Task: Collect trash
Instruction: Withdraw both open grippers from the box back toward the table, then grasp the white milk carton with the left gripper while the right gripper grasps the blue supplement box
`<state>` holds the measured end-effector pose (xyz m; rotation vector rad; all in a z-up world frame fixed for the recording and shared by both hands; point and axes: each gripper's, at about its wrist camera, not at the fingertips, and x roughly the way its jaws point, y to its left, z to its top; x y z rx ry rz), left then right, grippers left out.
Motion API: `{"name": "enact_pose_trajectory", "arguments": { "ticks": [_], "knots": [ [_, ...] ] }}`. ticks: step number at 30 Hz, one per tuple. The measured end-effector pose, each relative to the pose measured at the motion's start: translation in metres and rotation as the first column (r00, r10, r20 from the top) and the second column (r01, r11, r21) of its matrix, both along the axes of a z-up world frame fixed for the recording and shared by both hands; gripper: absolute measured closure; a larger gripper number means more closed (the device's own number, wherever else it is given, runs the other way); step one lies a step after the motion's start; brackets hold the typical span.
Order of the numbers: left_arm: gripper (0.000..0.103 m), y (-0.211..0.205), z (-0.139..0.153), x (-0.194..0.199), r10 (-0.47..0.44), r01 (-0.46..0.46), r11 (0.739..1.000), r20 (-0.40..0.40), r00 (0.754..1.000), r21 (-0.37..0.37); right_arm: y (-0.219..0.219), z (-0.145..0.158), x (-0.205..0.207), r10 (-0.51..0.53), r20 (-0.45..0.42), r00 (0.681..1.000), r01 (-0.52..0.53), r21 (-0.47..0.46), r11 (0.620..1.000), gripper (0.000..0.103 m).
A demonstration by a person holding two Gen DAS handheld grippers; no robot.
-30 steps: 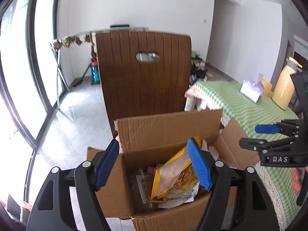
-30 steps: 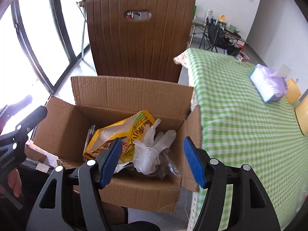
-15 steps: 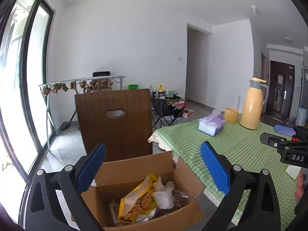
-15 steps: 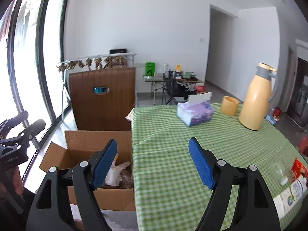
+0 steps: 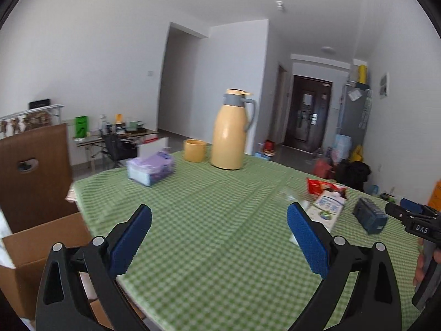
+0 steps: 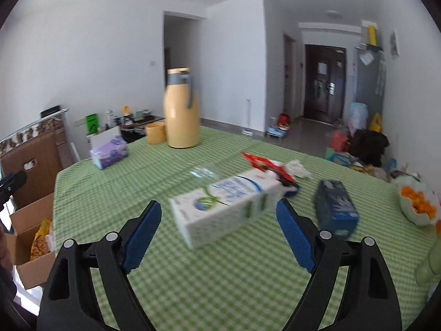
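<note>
A white milk carton (image 6: 228, 201) lies on its side on the green checked table (image 6: 220, 289), just beyond my right gripper (image 6: 217, 234), whose jaws are opening with nothing pressed between them. Behind the carton lie a red snack wrapper (image 6: 264, 164) and crumpled white paper (image 6: 299, 168); a dark blue pack (image 6: 336, 207) lies to its right. My left gripper (image 5: 219, 240) stands wide open and empty over the cloth. In its view the carton (image 5: 328, 211), the wrapper (image 5: 321, 186) and the blue pack (image 5: 370, 216) are at the right. The cardboard trash box (image 5: 41, 248) stands at the table's left end.
A yellow thermos (image 5: 231, 129), a yellow cup (image 5: 194, 150) and a purple tissue pack (image 5: 151, 167) stand at the table's far side. A bowl of orange fruit (image 6: 419, 207) sits at the right edge. A brown chair (image 5: 33, 171) is behind the box.
Both grippers have swung right, from over the trash box to over the table, and have opened wider. The carton, wrapper and blue pack have come into view.
</note>
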<state>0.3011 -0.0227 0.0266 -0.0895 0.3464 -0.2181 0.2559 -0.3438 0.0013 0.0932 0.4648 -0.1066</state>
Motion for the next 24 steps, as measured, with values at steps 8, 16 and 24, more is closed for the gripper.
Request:
{"name": "enact_pose_trajectory", "arguments": {
  "ticks": [8, 16, 24],
  "knots": [
    [0.008, -0.128, -0.056, 0.069, -0.381, 0.387, 0.918, -0.079, 0.921, 0.091, -0.102, -0.028, -0.008, -0.213, -0.081, 0.974, 0.217, 0.042, 0.975, 0.021],
    [0.008, -0.203, -0.109, 0.138, -0.468, 0.529, 0.819, -0.275, 0.84, 0.222, -0.144, -0.063, 0.038, -0.225, -0.218, 0.95, 0.24, 0.048, 0.97, 0.021],
    [0.009, -0.209, -0.134, 0.176, -0.421, 0.529, 0.83, -0.425, 0.802, 0.176, -0.158, -0.098, 0.1, -0.242, -0.312, 0.919, 0.263, 0.027, 0.964, 0.021]
  ]
}}
